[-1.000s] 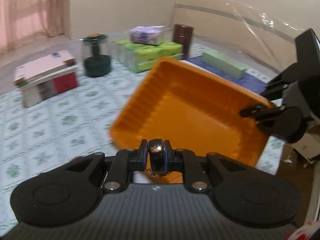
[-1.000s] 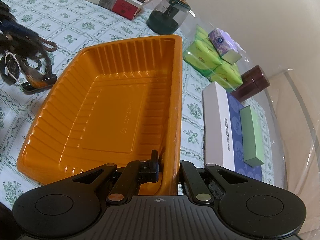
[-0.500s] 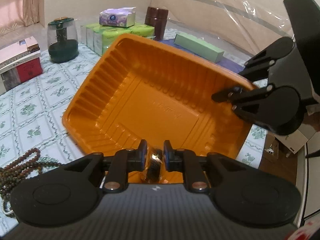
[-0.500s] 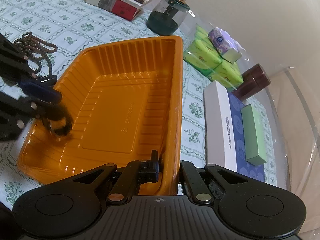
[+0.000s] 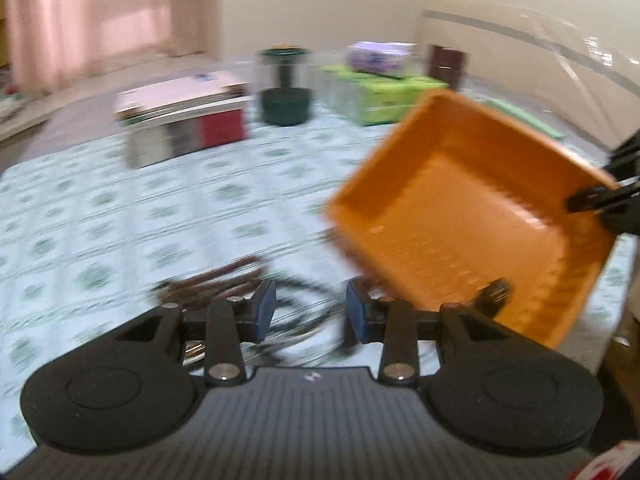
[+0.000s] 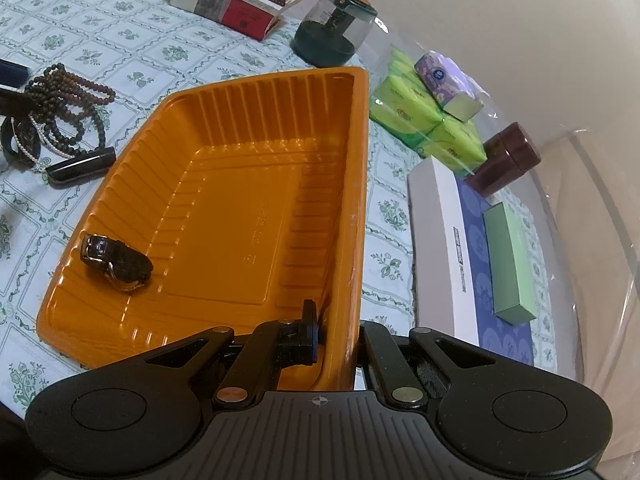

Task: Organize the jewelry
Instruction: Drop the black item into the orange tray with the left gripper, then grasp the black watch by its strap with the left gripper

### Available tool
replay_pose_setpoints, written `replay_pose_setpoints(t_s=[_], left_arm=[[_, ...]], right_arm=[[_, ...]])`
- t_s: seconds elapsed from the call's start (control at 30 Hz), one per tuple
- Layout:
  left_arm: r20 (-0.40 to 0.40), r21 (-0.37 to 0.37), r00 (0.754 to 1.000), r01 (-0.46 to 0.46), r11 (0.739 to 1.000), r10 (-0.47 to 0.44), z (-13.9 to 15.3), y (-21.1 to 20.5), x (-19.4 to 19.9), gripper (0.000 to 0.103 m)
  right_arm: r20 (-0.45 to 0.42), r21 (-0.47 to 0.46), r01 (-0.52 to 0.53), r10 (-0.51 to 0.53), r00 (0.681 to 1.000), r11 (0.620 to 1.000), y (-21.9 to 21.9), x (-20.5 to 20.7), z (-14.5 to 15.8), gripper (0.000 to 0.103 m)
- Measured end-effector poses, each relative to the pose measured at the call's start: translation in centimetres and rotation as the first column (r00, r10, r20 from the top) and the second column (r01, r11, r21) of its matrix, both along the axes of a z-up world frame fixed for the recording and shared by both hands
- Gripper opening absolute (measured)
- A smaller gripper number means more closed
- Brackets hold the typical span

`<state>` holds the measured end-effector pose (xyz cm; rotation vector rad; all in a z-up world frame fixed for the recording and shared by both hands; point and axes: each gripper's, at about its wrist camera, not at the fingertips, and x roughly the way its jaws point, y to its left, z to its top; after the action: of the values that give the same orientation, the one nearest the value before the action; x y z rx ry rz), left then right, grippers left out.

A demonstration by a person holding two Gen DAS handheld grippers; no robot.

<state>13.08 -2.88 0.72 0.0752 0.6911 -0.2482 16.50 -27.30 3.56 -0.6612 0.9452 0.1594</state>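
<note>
An orange plastic tray (image 6: 240, 184) lies on the patterned tablecloth; my right gripper (image 6: 334, 336) is shut on its near right rim. A dark bracelet (image 6: 116, 262) lies in the tray's near left corner. In the blurred left wrist view my left gripper (image 5: 307, 317) is open and empty, above dark bead strings (image 5: 216, 280) on the cloth, with the tray (image 5: 472, 216) to its right. The right wrist view shows the bead strings (image 6: 68, 112), a black bangle (image 6: 20, 142) and a dark bar-shaped piece (image 6: 80, 168) left of the tray.
A stack of books (image 6: 236, 0), a green-based glass jar (image 6: 332, 32), green tissue packs (image 6: 428, 120), a brown canister (image 6: 508, 160), a white box (image 6: 444, 248) and a green box (image 6: 508, 264) stand beyond and right of the tray.
My left gripper has opened and let the dark bracelet go into the tray, then swung left toward the bead strings. The right gripper has kept its hold on the tray rim.
</note>
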Motion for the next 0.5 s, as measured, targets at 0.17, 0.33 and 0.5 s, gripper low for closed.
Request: replay_pose_setpoints(t_s=[0.17, 0.33, 0.5], left_arm=[[-0.03, 0.046, 0.994, -0.106, 0.993, 0.107, -2.0, 4.2, -1.6, 0.035], [-0.054, 0.06, 0.992, -0.111, 0.992, 0.114, -4.0, 5.2, -2.5, 0.035], [-0.059, 0.04, 0.991, -0.118, 0.992, 0.12, -5.3, 4.6, -2.5, 0.035]], right_arm=[[-0.001, -0.001, 0.005, -0.005, 1.0, 1.0, -0.1, -0.2, -0.1, 0.004], [-0.004, -0.002, 0.008, -0.008, 1.0, 1.0, -0.1, -0.3, -0.2, 0.004], [-0.005, -0.002, 0.011, -0.011, 1.0, 1.0, -0.2, -0.3, -0.3, 0.004]])
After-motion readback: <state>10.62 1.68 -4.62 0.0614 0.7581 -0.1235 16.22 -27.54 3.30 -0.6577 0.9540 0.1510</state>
